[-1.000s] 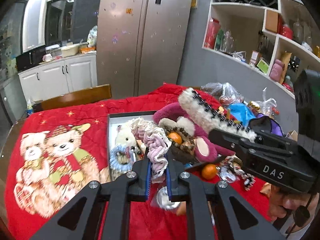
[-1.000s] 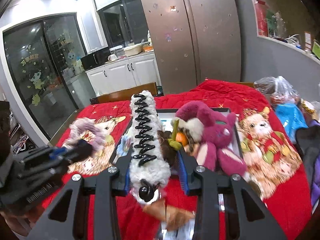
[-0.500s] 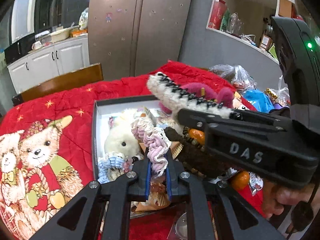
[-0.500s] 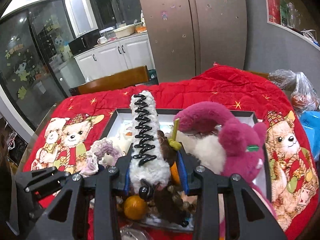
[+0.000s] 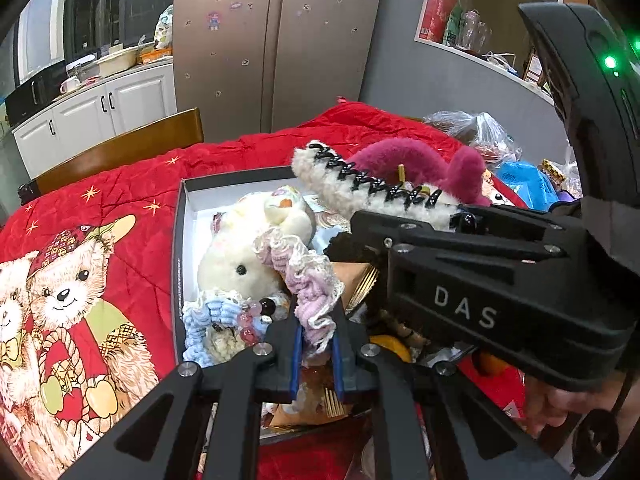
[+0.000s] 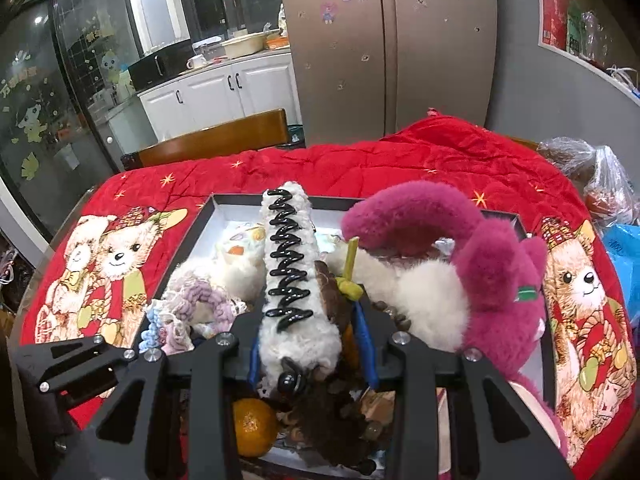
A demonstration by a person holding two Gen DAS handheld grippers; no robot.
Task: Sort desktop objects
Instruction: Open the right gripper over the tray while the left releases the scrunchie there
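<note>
we are working over the red bear blanket (image 6: 400, 160), where the open box (image 5: 180, 240) is lying crammed. inside the box, the pink plush earmuffs (image 6: 460, 248) are crowding its right side. our right gripper (image 6: 312, 348) is clamping the fluffy white hair clip (image 6: 296, 280) above the box; our left gripper (image 5: 316, 344) is pinching the pink lace scrunchie (image 5: 308, 280) over its near edge. an orange (image 6: 252, 420) is sitting at the box's front.

Two tools (image 5: 315, 346) (image 6: 310, 354) — one box (image 5: 178, 248), one orange (image 6: 255, 421).
</note>
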